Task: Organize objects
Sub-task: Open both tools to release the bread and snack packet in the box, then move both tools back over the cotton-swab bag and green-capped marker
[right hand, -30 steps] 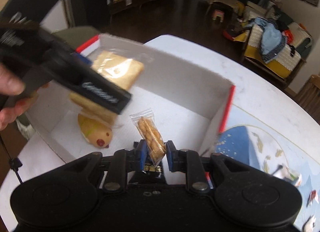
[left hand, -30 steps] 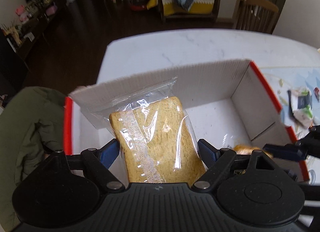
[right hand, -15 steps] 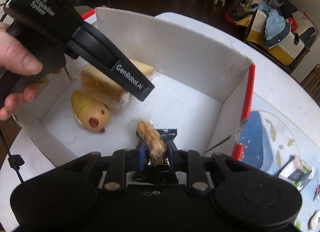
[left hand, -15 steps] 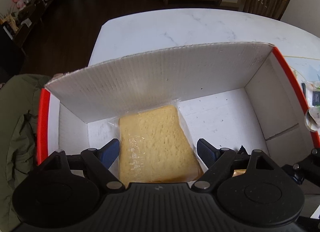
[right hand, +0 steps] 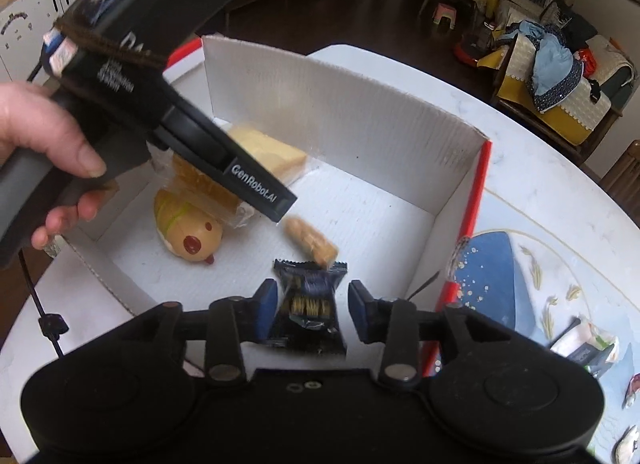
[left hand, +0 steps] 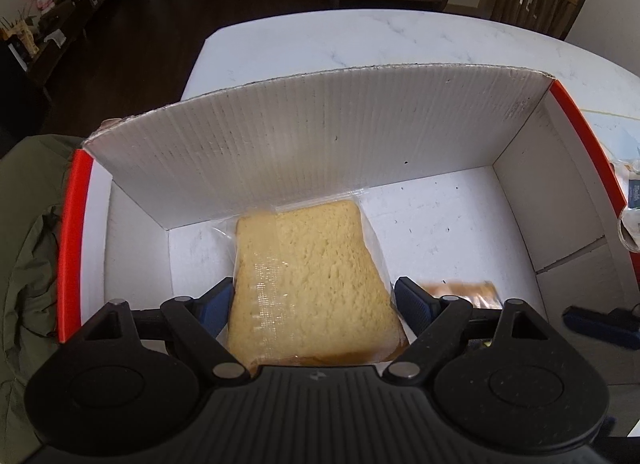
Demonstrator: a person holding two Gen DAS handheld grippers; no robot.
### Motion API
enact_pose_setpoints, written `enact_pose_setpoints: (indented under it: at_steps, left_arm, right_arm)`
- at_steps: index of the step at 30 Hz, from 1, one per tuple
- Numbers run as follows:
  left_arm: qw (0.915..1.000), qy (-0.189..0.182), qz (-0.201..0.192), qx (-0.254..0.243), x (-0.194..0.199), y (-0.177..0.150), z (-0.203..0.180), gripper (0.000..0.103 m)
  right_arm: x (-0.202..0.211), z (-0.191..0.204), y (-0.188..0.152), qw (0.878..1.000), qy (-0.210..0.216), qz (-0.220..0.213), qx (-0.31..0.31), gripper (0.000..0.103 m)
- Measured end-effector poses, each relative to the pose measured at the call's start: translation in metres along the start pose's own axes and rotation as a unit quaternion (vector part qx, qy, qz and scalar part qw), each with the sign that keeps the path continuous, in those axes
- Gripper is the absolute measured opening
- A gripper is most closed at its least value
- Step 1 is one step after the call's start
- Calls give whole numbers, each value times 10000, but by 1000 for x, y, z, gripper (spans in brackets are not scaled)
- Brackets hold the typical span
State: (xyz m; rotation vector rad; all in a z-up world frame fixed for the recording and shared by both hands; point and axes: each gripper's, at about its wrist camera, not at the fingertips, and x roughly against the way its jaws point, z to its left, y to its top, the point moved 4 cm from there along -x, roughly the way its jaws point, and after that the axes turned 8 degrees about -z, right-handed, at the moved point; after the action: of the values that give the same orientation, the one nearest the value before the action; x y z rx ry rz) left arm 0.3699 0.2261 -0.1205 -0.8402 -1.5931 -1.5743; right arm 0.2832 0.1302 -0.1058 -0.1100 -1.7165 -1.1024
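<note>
1. Four items sit in or over the one white cardboard box (right hand: 360,112) with red edges: one chick-shaped toy (right hand: 188,224), one bagged slice of bread (left hand: 312,276), one clear pack of crackers (right hand: 310,242), and one dark snack packet (right hand: 310,300).
2. One hand (right hand: 48,152), at the left of my right-hand view, grips the handle of my left claw (left hand: 314,302). Its jaws stand wide and are pressed on either side of the bread's wrapper, so the bread is in my grip, low inside the box by the far wall.
3. The chick toy lies on the box floor at the left, partly under the bread and the claw's body, which hides the toy's back end.
4. The cracker pack, blurred, is at mid-floor, just past the dark packet and touching its top edge.
5. My right claw (right hand: 312,302) has just been opening. The dark packet lies between its jaws, but the pads stand clear of it on both sides; it grips nothing.
6. One white marble-patterned table (left hand: 360,44) carries the box. To the right lies a blue patterned mat (right hand: 520,284) with a few small wrapped items at its edge.
7. One green garment (left hand: 28,232) sits left of the box.
</note>
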Motion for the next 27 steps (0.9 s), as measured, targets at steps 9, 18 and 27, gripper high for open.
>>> enact_pose_setpoints:
  at_steps: [9, 18, 27]
  left_arm:
    - [9995, 13, -324, -37, 28, -4, 0, 85]
    - [9964, -134, -833, 85, 81, -18, 0, 85]
    - [9903, -51, -1390, 33, 141, -48, -18, 85]
  right_arm:
    - [27, -9, 0, 9992, 72, -266, -291, 66]
    - [77, -11, -6, 9956, 295, -799, -389, 69]
    - [122, -15, -22, 9899, 473, -1251, -467, 81]
